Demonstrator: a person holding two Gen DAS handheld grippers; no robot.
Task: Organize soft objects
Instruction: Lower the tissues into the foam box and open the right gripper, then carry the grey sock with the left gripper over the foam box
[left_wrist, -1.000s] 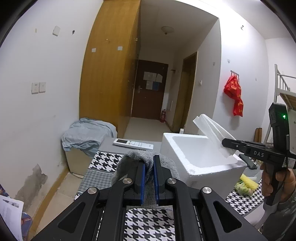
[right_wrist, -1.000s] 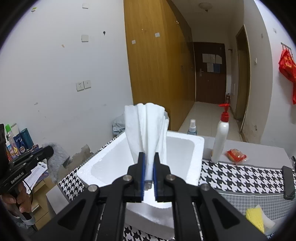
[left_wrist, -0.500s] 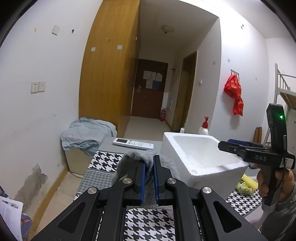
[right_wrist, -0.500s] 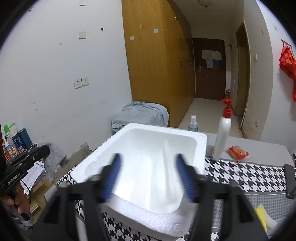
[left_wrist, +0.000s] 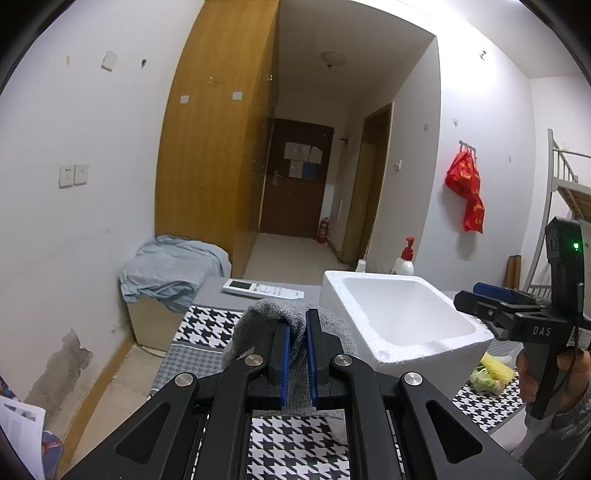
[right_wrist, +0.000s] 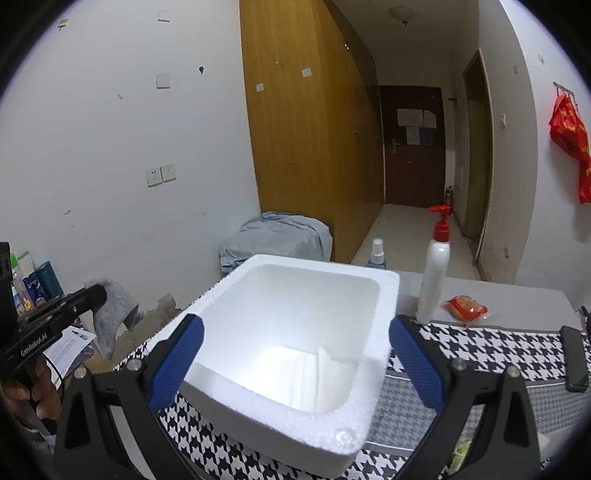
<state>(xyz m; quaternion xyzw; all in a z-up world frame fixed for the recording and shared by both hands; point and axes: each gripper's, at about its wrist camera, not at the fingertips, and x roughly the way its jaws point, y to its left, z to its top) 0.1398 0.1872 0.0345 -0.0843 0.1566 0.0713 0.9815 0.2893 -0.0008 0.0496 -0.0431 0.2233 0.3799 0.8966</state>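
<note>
Right gripper (right_wrist: 295, 356): jaws were found still opening, wide apart over the near rim of the foam box (right_wrist: 236, 284); nothing was held between them.
White folded sheet (right_wrist: 314, 373): was seen lying on the box floor, against the near right corner.
Left gripper (left_wrist: 296, 350): was found clamped shut on the grey cloth (left_wrist: 273, 314), held above the houndstooth table cover (left_wrist: 207, 325), left of the box.
Risk, box: the wide right fingers stood close to the light foam rim; a careless withdrawal was judged likely to nudge or tip it.
Risk, cloth: much fabric hung loose outside the pads; snagging on the rim or draping over the wall was judged possible.
Risk, bottle: the pump bottle (right_wrist: 434, 273) stood just beside the box and was judged liable to be knocked.
</note>
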